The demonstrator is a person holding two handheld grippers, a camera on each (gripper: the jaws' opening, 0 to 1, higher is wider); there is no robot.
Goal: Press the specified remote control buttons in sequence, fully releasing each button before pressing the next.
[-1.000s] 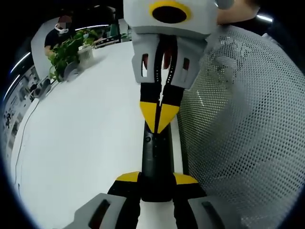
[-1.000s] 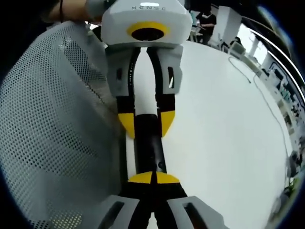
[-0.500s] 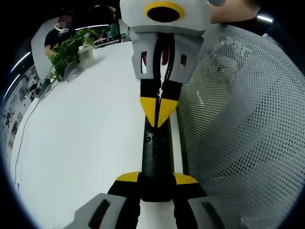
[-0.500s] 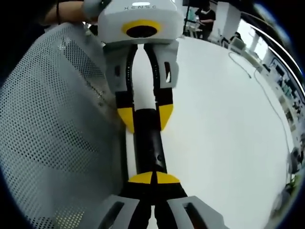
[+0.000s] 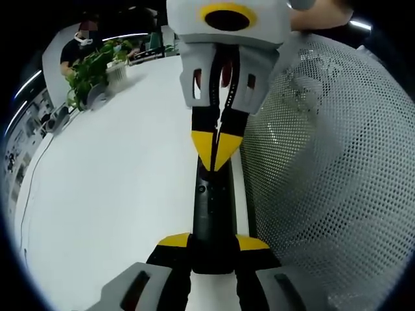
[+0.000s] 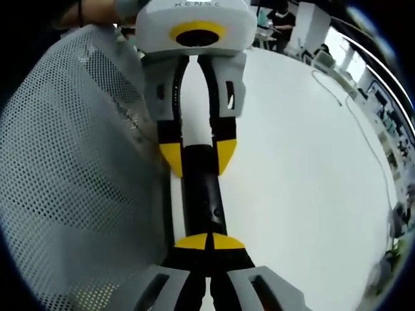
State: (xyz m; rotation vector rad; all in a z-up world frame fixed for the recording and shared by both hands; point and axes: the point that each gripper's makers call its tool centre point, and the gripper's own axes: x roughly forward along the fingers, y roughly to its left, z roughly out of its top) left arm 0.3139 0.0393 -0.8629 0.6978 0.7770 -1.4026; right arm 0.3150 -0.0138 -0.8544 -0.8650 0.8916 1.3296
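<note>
The slim black remote (image 5: 209, 217), rigid and probably light and slick, sits clamped endwise in the left gripper (image 5: 213, 245) while the clenched right gripper (image 6: 208, 242) bears on its far end, apparently pressing.

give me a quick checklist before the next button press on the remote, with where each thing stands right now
1. Left gripper clamps the remote at its near end: ok.
2. Right gripper has its tips together and pointed down at the remote's top face: ok.
3. Right gripper fully lifted off the button: cannot tell; the tips overlap the remote in both views.
4. Which button lies under the tips: cannot tell; the buttons are too small.
5. Remote in view of both cameras: ok.
6. White mesh basket close beside the remote, touching or not: cannot tell.
</note>
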